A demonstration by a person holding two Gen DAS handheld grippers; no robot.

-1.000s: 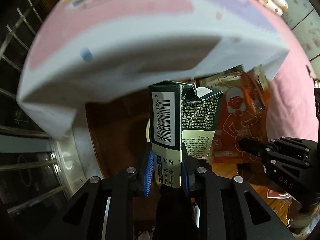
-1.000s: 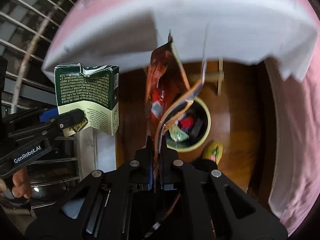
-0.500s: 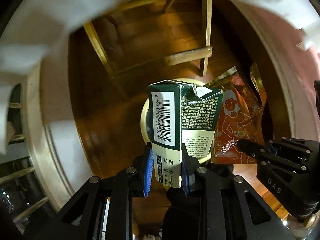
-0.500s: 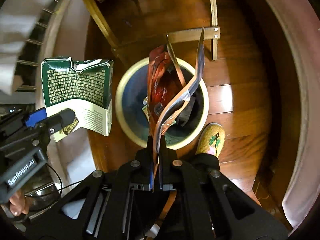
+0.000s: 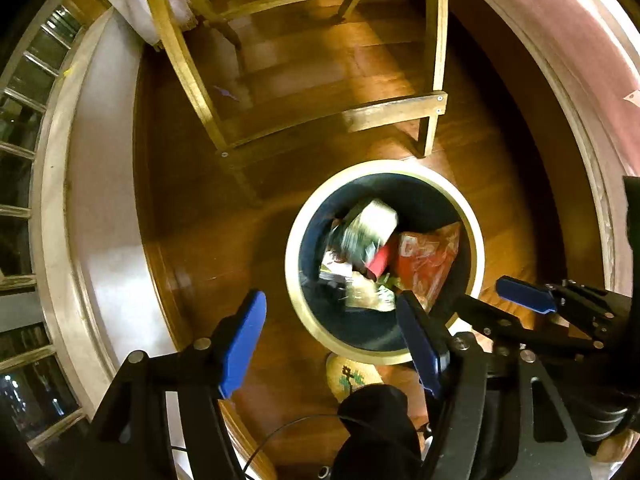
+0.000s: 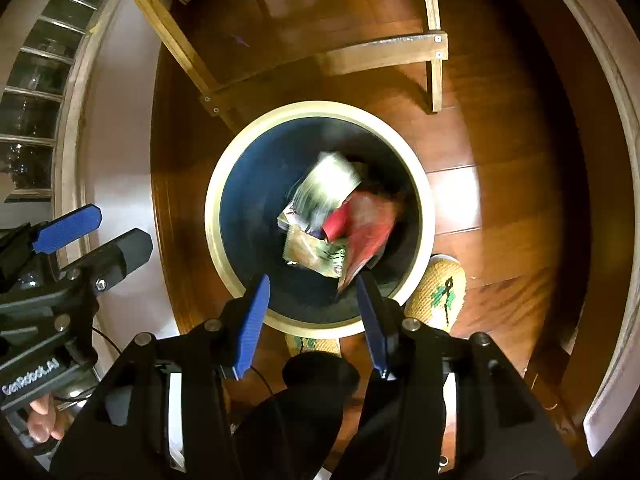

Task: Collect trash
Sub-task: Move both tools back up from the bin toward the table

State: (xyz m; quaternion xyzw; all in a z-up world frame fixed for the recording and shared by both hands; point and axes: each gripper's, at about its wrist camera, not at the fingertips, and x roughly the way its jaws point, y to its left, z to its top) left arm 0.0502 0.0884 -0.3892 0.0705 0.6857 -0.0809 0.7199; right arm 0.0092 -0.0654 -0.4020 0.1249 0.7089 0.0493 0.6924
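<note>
Wooden floor (image 5: 208, 240) fills both views, with a wooden chair frame (image 5: 392, 112) standing past the far rim of the bin. Round trash bin (image 5: 476, 248), cream rim, dark inside, sits on the floor straight below my claws. My slippered foot (image 6: 438, 292) is just beside its near rim.

Inside the bin: the red snack wrapper (image 5: 430, 260) lies against the right wall, the green-and-white carton (image 5: 366, 228) is blurred toward the middle, tilted, on top of other scraps.

My left claw (image 5: 332, 340) is over the near-left rim; its jaws have just been opening and stand wide apart, nothing between the blue pads. My right claw (image 6: 316, 316) is over the near rim; its jaws have also just been opening, parted about halfway, holding nothing. The wrapper's lower tip shows just past its right finger (image 6: 372, 320); I cannot tell if they touch.
</note>
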